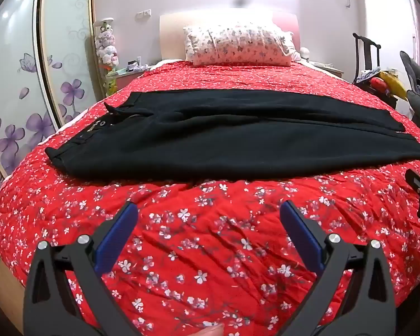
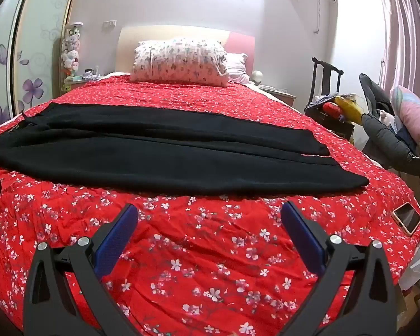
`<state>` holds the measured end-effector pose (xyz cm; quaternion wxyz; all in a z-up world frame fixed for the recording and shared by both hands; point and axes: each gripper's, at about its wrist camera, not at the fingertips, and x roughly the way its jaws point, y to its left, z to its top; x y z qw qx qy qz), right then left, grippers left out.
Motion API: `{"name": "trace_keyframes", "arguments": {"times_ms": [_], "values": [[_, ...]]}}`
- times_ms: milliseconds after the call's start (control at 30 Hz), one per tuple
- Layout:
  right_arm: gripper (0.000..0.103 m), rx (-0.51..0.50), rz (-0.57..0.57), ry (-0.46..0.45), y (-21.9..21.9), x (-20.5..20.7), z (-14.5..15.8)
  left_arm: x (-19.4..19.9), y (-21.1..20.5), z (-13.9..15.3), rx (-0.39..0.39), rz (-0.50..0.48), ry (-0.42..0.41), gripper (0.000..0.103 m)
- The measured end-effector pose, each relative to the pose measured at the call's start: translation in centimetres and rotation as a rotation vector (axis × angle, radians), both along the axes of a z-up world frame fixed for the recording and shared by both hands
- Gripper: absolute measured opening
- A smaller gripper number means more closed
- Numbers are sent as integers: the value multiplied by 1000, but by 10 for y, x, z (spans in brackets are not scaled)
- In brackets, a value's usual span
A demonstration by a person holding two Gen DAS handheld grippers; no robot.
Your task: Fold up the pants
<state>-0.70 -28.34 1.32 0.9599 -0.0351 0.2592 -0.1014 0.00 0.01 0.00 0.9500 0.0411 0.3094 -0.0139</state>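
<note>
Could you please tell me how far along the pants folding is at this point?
Done: the black pants lie flat across the red bedspread, one leg seemingly laid over the other. In hand: nothing; the left gripper and right gripper hover open, short of the fabric. Left: folding the length from hems toward waistband.

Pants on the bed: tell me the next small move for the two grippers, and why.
Probably bring both grippers forward and down to the near edge of the pants. The pants lie flat and unfolded across the red bedspread, waistband left, leg ends right. The left gripper and right gripper are both open, empty and short of the cloth, so nothing can be folded until they reach it.
</note>
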Motion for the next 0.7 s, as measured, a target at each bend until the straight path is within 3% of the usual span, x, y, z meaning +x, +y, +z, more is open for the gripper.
{"name": "trace_keyframes", "arguments": {"times_ms": [700], "values": [[102,5,-1,3,-2,1,-2,-1,-1,0,5,0,-3,101]]}}
